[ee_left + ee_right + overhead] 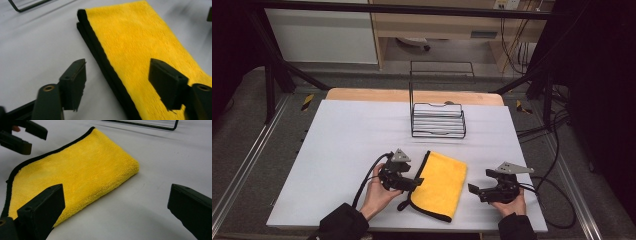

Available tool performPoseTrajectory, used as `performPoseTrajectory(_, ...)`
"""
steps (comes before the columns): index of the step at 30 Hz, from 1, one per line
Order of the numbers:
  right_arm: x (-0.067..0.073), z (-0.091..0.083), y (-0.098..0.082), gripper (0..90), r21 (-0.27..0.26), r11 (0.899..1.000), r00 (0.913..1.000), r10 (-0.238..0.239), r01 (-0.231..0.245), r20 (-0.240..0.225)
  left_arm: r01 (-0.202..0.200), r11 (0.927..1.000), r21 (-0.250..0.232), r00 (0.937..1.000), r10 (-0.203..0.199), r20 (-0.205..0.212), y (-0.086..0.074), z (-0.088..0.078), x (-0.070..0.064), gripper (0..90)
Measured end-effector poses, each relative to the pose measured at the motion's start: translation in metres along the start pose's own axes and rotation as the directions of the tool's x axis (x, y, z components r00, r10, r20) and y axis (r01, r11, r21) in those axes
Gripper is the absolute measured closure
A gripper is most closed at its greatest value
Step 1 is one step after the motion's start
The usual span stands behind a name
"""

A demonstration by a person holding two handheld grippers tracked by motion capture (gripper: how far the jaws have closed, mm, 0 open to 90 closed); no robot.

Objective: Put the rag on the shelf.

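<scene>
In the high view the folded yellow cloth (441, 184) lies at lower centre of the table (342, 150), the left gripper (416, 182) at its left edge, the right gripper (473, 189) apart at its right. In the left gripper view the jaws stand wide, empty, straddling the cloth's black-trimmed edge (105, 62); closing there could pinch only one layer and unfold it. In the right gripper view the jaws gape empty beside the cloth (82, 175).
</scene>
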State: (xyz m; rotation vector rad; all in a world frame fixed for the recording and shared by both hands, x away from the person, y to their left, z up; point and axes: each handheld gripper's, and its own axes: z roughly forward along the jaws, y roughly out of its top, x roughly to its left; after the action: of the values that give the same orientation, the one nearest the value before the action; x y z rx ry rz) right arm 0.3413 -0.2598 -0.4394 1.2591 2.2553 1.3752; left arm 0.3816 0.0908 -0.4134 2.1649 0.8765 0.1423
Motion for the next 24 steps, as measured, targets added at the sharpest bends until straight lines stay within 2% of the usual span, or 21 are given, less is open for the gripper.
performPoseTrajectory(5,0.000,0.000,0.000,1.4,0.002,1.000,1.0000,-0.001,0.001,0.001,-0.002,0.9999,-0.014,1.0000,0.002,-0.004,0.014,0.011,0.011,19.1)
performPoseTrajectory(8,0.000,0.001,0.000,1.3,0.003,1.000,1.0000,-0.001,0.001,0.002,0.013,0.9996,-0.026,0.9999,-0.013,-0.004,0.022,0.018,0.017,15.3)
performPoseTrajectory(11,0.000,0.001,0.000,1.4,0.004,1.000,1.0000,-0.001,0.001,0.002,0.005,0.9998,-0.017,0.9990,-0.006,-0.044,0.031,0.027,0.021,13.3)
performPoseTrajectory(13,0.000,0.001,0.000,1.4,0.003,1.000,1.0000,-0.001,0.001,0.002,0.006,0.9998,-0.020,0.9986,-0.007,-0.053,0.035,0.031,0.024,13.2)
performPoseTrajectory(16,0.000,0.001,0.000,1.4,0.004,1.000,1.0000,-0.006,0.006,0.004,0.039,0.9988,-0.029,0.9973,-0.041,-0.062,0.039,0.039,0.029,16.3)
performPoseTrajectory(19,0.000,0.001,0.000,1.4,0.005,1.000,1.0000,-0.004,0.004,0.003,0.039,0.9992,-0.009,0.9957,-0.040,-0.083,0.041,0.048,0.034,21.4)
performPoseTrajectory(21,0.000,0.001,0.000,1.4,0.005,1.000,1.0000,-0.004,0.004,0.003,0.058,0.9983,0.005,0.9955,-0.058,-0.074,0.040,0.055,0.037,26.1)
performPoseTrajectory(23,0.000,0.001,0.000,1.4,0.003,1.000,1.0000,-0.004,0.004,0.002,0.066,0.9974,0.027,0.9939,-0.064,-0.090,0.038,0.061,0.039,31.5)
performPoseTrajectory(24,0.000,0.001,0.000,1.4,0.005,1.000,1.0000,-0.003,0.003,0.002,0.074,0.9969,0.028,0.9942,-0.071,-0.080,0.038,0.063,0.040,34.6)
